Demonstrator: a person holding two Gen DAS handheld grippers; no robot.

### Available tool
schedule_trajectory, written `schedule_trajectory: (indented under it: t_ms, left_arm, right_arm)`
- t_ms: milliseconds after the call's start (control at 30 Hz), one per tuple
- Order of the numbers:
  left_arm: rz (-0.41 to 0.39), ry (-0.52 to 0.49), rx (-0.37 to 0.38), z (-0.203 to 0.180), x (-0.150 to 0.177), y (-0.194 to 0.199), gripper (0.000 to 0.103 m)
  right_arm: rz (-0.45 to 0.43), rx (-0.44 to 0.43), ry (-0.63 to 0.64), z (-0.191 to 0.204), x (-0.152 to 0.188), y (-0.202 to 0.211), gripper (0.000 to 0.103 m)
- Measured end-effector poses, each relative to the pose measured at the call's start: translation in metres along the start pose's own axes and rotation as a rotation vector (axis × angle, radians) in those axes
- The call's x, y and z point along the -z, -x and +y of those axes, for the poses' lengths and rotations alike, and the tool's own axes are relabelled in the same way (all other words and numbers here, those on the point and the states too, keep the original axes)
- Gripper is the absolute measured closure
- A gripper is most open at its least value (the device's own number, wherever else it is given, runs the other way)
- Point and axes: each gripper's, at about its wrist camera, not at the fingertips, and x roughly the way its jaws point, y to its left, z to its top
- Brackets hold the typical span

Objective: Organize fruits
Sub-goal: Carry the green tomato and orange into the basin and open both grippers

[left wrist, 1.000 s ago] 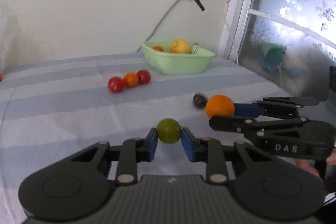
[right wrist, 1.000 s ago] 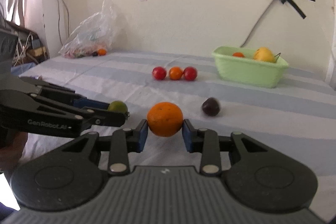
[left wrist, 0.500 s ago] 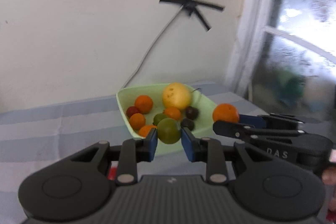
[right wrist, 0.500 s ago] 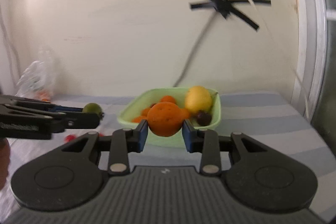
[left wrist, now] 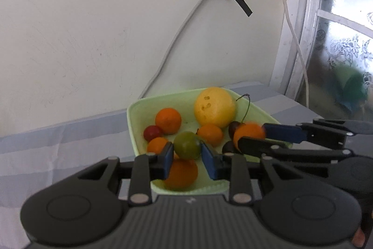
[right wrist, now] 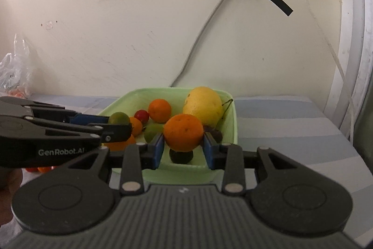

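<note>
Above the green bowl (left wrist: 132, 123), both grippers hang so each fruit can drop in: left gripper (left wrist: 187, 159) has just eased its jaws around the green fruit (left wrist: 187, 145); right gripper (right wrist: 183, 147), at 3 o'clock, has just loosened on the orange (right wrist: 183, 132).

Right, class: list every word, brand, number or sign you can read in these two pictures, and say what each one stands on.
"GenRobot.AI": white lettering on the side of the left gripper, seen from the right wrist view.

A small pale mark, too small to read, sits on the ribbed body of each gripper near the camera.

No other text shows: the green tub, the fruits, the wall and the right gripper show no readable text.
</note>
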Motion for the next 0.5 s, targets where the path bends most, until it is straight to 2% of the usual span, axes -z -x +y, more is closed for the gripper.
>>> schedule_trajectory:
  t_ms: [100,233,367,500]
  left_arm:
    - [0.006,-0.008,-0.016,-0.001,-0.002,-0.003,0.064]
    - [-0.006,-0.001,0.004,-0.002,-0.002,0.006,0.061]
    - [-0.053,0.004,0.032,0.006,0.004,0.041,0.061]
    - [-0.100,0.079,0.058,0.039,0.020,0.095,0.061]
  right_arm:
    - [-0.010,0.021,0.006,0.000,-0.001,-0.001,0.063]
    - [-0.034,0.029,-0.006,-0.001,0.000,0.011,0.062]
    - [-0.066,0.024,-0.021,0.002,0.002,0.034,0.058]
    - [-0.096,-0.013,-0.054,0.006,0.005,0.062,0.058]
